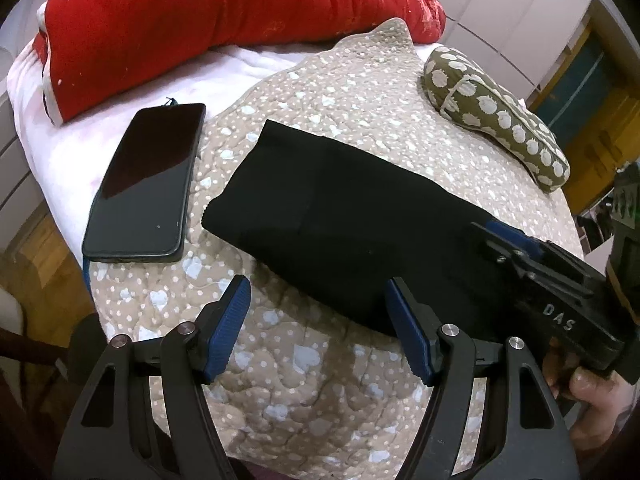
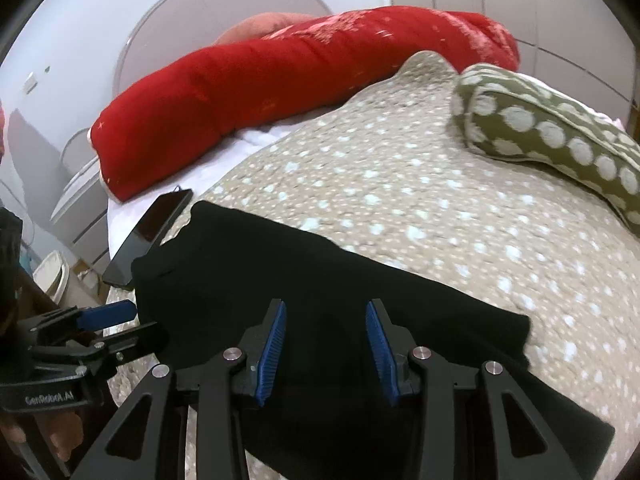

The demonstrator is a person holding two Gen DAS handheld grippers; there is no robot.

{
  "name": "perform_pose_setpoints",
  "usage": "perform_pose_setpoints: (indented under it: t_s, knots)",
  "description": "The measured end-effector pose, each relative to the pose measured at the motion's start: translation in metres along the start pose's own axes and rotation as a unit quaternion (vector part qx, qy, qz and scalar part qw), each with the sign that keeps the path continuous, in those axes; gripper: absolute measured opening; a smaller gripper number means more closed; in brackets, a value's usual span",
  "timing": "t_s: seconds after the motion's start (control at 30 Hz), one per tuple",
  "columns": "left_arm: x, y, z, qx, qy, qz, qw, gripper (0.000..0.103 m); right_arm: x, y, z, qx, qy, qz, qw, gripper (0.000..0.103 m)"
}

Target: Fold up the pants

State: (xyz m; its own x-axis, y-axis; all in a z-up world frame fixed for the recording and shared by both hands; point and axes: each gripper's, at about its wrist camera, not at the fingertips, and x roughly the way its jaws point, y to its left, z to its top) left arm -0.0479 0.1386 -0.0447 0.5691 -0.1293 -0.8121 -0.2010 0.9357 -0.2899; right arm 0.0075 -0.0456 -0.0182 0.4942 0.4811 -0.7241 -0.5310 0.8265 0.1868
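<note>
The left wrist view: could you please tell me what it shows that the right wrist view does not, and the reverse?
Only the left wrist view shows the phone's whole dark screen and the wooden floor beside the bed.

Only the right wrist view shows the rounded white headboard behind the red bolster and the near right corner of the black pants.

Both show the pants lying folded on the dotted quilt, the bolster, the olive spotted cushion, and both claws open and empty: left, right.

Both claws point downward with jaws apart and empty: left claw (image 1: 318, 330), right claw (image 2: 326, 350).
</note>
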Motion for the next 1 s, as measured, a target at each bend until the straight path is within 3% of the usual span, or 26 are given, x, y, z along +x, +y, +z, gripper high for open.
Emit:
perform_pose_setpoints:
  t_s: [0.37, 0.5, 0.6, 0.7, 0.83, 0.93, 1.0]
  knots:
    - [0.015, 0.006, 0.0, -0.015, 0.007, -0.01, 0.9998, 0.07, 0.012, 0.013, 0.013, -0.017, 0.006, 0.026, 0.999, 0.041]
    - [0.003, 0.015, 0.003, -0.048, -0.006, -0.049, 0.9977, 0.07, 0.015, 0.015, 0.02, -0.019, 0.007, 0.039, 0.999, 0.041]
    - [0.004, 0.017, 0.006, -0.051, 0.006, -0.047, 0.9976, 0.07, 0.02, 0.018, 0.028, -0.024, 0.008, 0.052, 0.998, 0.041]
    - [0.013, 0.026, 0.002, -0.093, 0.025, -0.069, 0.993, 0.07, 0.026, 0.024, 0.038, -0.041, 0.009, 0.061, 0.997, 0.042]
    - [0.012, 0.029, 0.0, -0.114, 0.012, -0.071, 0.9909, 0.07, 0.041, 0.037, 0.054, -0.067, 0.022, 0.082, 0.994, 0.045]
    - [0.015, 0.024, -0.001, -0.112, 0.009, -0.072, 0.9911, 0.08, 0.052, 0.046, 0.061, -0.086, 0.032, 0.091, 0.992, 0.046]
    - [0.018, 0.025, 0.0, -0.117, 0.008, -0.073, 0.9905, 0.081, 0.061, 0.052, 0.065, -0.101, 0.04, 0.093, 0.99, 0.046]
